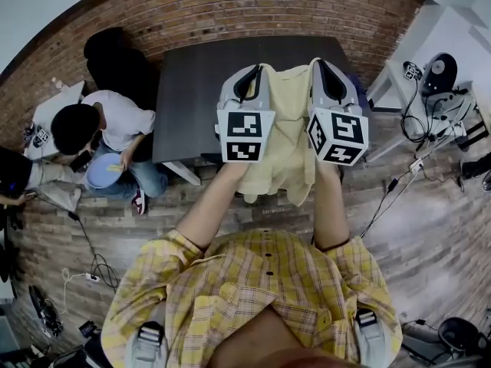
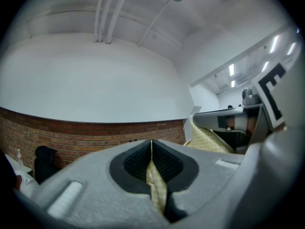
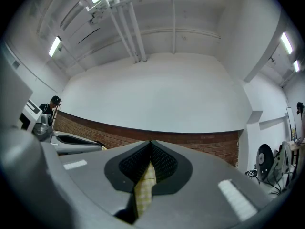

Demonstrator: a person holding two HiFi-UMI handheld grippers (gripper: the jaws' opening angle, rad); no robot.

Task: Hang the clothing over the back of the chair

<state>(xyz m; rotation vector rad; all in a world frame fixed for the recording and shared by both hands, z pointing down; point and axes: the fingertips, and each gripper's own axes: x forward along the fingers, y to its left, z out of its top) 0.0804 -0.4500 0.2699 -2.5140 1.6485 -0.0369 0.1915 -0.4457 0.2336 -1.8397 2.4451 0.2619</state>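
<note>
Head view: the pale yellow checked garment (image 1: 288,129) hangs above the near edge of the dark counter (image 1: 192,90), spread between both claws. The left claw (image 1: 249,79) is clenched on a fold of its upper edge, and the right claw (image 1: 324,71) likewise, as both gripper views confirm. Judged light, soft and limp. It is best held at the shoulders so it drapes evenly. No brand or label is legible. No chair can be made out.

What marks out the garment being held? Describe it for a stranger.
Start at the dark table by the brick wall. Before its near edge, the left tool and right tool are each shut on a hanging pale yellow garment. It is paler and finer-checked than the person's bold plaid shirt below.
</note>
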